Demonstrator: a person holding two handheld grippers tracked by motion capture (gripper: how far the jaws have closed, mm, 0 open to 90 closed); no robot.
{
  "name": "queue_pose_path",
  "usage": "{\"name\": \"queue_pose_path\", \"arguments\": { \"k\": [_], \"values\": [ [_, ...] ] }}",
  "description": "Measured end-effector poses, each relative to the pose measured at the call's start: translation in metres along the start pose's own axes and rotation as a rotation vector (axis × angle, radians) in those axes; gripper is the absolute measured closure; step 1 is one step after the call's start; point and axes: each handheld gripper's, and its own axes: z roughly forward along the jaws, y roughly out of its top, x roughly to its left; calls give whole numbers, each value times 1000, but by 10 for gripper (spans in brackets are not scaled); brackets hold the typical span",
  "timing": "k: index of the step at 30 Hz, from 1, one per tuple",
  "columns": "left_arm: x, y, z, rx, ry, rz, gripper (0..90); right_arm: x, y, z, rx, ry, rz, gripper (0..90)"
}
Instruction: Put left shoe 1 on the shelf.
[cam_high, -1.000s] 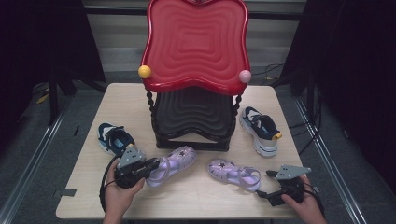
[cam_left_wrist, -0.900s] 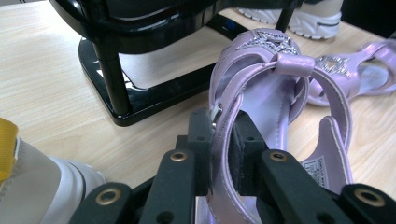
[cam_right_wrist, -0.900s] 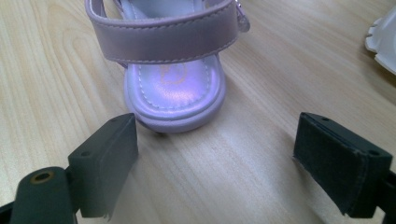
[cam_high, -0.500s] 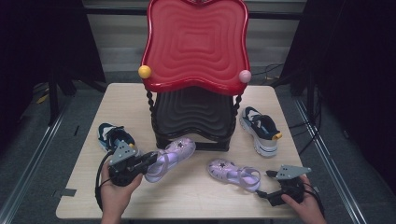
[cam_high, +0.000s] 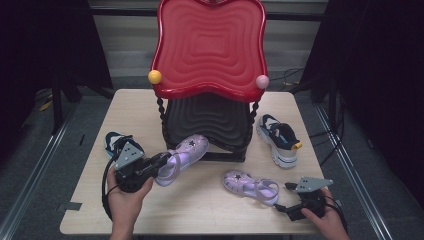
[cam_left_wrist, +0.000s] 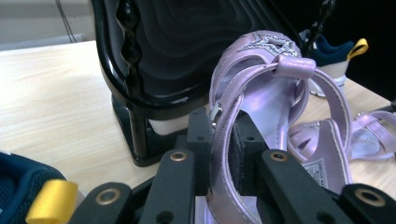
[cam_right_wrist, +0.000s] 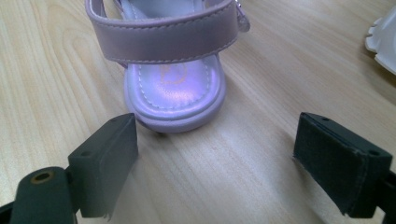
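on the table (cam_high: 210, 210), left front: your left gripper (cam_high: 159, 165), jaws clamped on the heel strap of one lilac sandal (cam_high: 182, 157). the sandal hangs clear of the wood, toe tilted up toward the black lower tier of the rack (cam_high: 207, 120). in the left gripper view the strap (cam_left_wrist: 223, 140) runs between the two pads, pinched tight, and the star on the toe sits just in front of the rack's black rim.

right front: your right gripper (cam_high: 287, 212), jaws apart, nothing between them. in the right gripper view the pads stand wide on either side of bare wood, with the heel of the second sandal (cam_right_wrist: 175, 88) just ahead of them, not touching.

centre right: second sandal (cam_high: 250, 185), lilac, flat on the table, toe pointing left, heel toward your right gripper.

back centre: rack, two tiers, red wavy tray (cam_high: 210, 47) on top, a yellow ball (cam_high: 155, 76) at its left corner and a pink ball (cam_high: 262, 81) at its right.

left of the rack: blue sneaker (cam_high: 115, 142), partly behind your left gripper's grey plate.

right of the rack: blue and white sneaker (cam_high: 280, 137), yellow heel tab, flat on the table near the edge.
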Motion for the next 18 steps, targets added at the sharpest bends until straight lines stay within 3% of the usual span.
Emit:
{"name": "queue_pose_path", "arguments": {
  "k": [12,18],
  "values": [
    [-5,17,5,-51,70,3,803,0,0,0,0,0,0,131],
    [-5,21,16,-73,110,-9,803,0,0,0,-1,0,2,131]
  ]
}}
